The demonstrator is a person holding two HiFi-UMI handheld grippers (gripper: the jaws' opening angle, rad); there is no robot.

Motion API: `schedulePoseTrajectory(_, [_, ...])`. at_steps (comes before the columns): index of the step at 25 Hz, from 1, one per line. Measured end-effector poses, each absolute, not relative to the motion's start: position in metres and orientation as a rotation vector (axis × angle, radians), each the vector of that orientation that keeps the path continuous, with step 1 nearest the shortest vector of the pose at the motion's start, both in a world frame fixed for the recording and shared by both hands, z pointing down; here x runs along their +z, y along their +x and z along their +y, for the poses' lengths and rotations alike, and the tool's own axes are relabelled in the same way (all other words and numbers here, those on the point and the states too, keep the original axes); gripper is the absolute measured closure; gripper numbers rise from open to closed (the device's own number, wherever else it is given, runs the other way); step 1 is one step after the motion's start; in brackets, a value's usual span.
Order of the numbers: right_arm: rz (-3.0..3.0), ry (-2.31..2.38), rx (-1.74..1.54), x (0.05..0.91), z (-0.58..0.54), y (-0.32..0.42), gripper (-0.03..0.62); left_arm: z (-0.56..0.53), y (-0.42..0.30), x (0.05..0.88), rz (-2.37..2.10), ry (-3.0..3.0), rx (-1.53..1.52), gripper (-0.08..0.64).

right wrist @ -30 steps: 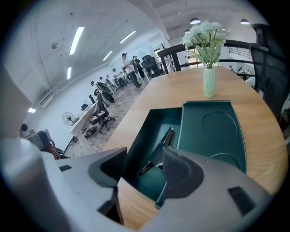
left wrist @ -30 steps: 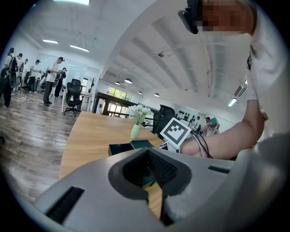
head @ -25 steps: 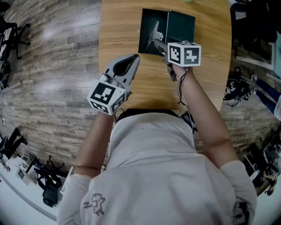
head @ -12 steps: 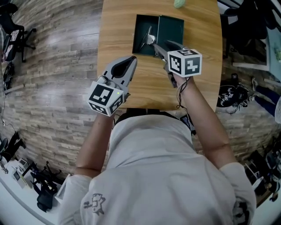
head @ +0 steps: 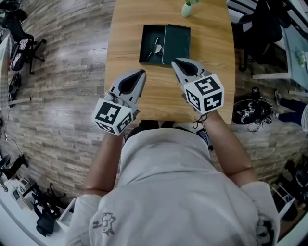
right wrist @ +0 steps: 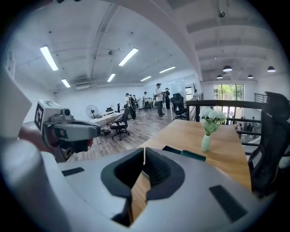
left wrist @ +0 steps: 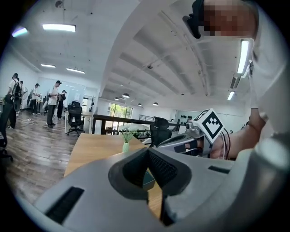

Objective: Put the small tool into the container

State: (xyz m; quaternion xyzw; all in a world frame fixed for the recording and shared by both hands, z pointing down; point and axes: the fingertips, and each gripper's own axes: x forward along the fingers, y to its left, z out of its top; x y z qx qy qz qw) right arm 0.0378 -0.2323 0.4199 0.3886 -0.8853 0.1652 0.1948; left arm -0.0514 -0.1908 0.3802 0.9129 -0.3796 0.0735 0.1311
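Observation:
The dark green container [head: 175, 39] lies open on the far part of the wooden table [head: 159, 96]. The small metal tool [head: 155, 47] rests inside its left half. My right gripper [head: 176, 61] hovers just short of the container, its jaws closing and meeting at the tips with nothing between them. My left gripper [head: 141, 72] is beside it over the table, shut and empty. In the right gripper view the container [right wrist: 182, 152] shows beyond the closed right gripper [right wrist: 144, 150]. The left gripper view shows the closed left gripper [left wrist: 147, 151], with the right gripper [left wrist: 181, 142] to its right.
A small green vase with flowers [head: 187, 8] stands at the table's far edge, behind the container. Wooden floor surrounds the table, with office chairs [head: 262, 24] at the right. Several people stand far off in the room [left wrist: 53, 102].
My right gripper has let go of the tool, drawn back from the container towards me and shut. The tool now lies in the container. The left gripper has barely moved.

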Motion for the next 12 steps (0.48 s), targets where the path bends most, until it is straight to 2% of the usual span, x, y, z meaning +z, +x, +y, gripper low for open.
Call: schedulePoseTrajectory(12, [-2.716,0.974,0.375,0.364,-0.155,0.05,0.586,-0.122,-0.042,0.338,-1.188,2.667,0.152,0.554])
